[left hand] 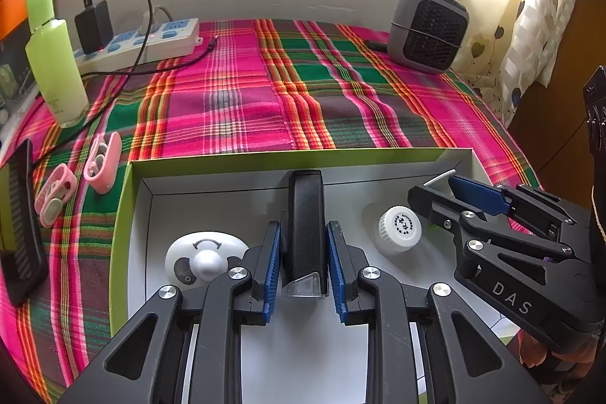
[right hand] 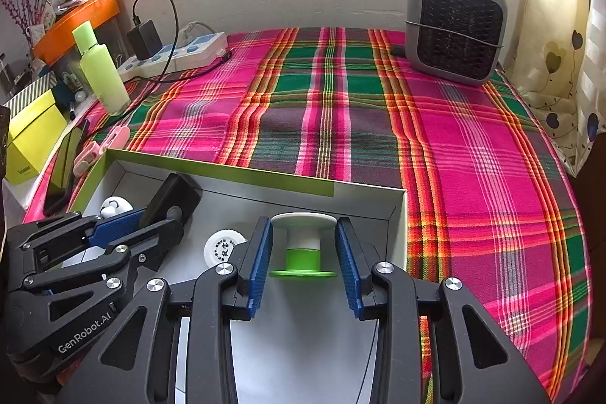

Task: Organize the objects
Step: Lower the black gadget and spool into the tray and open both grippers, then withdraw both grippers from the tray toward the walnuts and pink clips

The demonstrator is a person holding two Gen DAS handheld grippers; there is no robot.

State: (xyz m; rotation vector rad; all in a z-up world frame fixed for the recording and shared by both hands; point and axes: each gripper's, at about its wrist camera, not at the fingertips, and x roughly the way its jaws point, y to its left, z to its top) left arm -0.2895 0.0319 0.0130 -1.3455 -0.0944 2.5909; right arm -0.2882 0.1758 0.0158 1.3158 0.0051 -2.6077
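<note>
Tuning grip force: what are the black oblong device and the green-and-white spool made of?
Black oblong device: looks like hard plastic, satin sheen, with a clear tip. Green-and-white spool: apparently smooth moulded plastic, with uniform colour and thin flanges. Neither is certain.

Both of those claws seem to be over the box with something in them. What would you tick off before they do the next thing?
1. Left gripper shut on the black device: ok.
2. Right gripper closed on the green-and-white spool: cannot tell, the pads look just clear of it.
3. Both items over the white box: ok.
4. Free floor beneath the spool: ok.
5. White bottle cap and round white gadget clear of the black device: ok.
</note>
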